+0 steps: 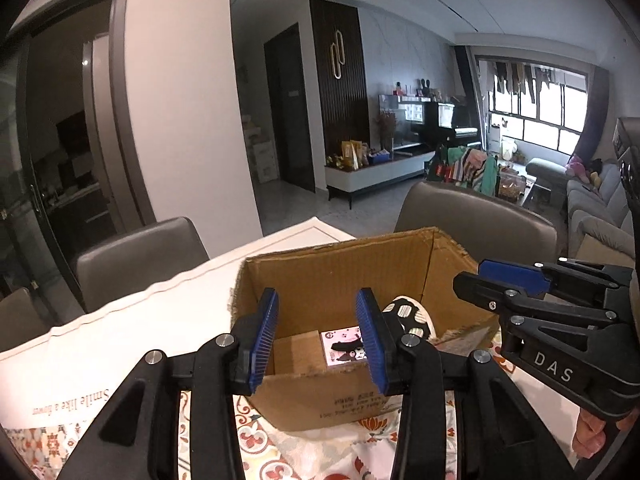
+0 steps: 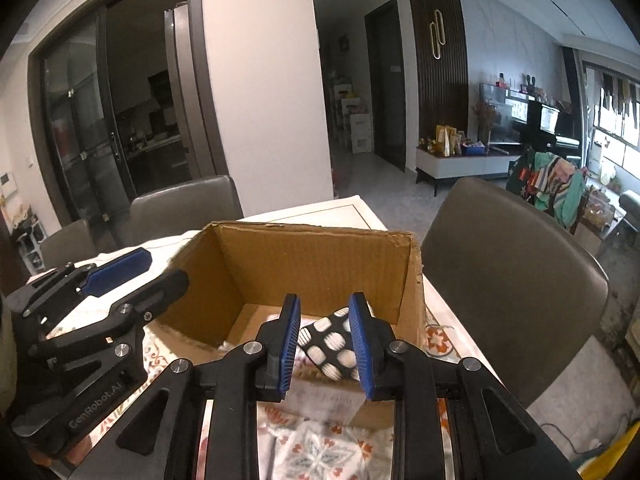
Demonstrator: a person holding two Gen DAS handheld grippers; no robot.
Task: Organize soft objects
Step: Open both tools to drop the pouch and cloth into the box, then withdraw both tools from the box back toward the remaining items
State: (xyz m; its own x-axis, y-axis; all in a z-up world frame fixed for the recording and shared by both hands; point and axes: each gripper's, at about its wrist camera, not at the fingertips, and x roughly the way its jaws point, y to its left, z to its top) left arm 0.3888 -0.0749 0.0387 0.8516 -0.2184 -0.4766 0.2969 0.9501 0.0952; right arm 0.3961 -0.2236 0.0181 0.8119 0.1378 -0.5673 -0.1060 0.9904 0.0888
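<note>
Here, both claws hang over an open cardboard box (image 2: 320, 264) on the table (image 1: 120, 320), which has a patterned cloth (image 2: 328, 452) w/ red & teal motifs under the box.

Left claw (image 1: 316, 336): blue pads spread wide, nothing btwn them, aimed at the box's near-left side. Thru the gap you see the box floor & a pink-white printed card (image 1: 344, 346) lying flat inside.

Right claw (image 2: 326, 348): pads also apart, over the box's near edge. A black soft pouch w/ white oval spots (image 2: 330, 344) sits btwn the pads, tilted, resting inside the box near the front wall; can't tell if the pads touch it, a gap shows on each side. In the left view the same pouch (image 1: 404, 312) lies at the box's right side, just beside the card.

Grey-brown chairs (image 2: 516, 280) stand round the table; white paper w/ orange lettering (image 1: 68, 396) lies left of the box.
</note>
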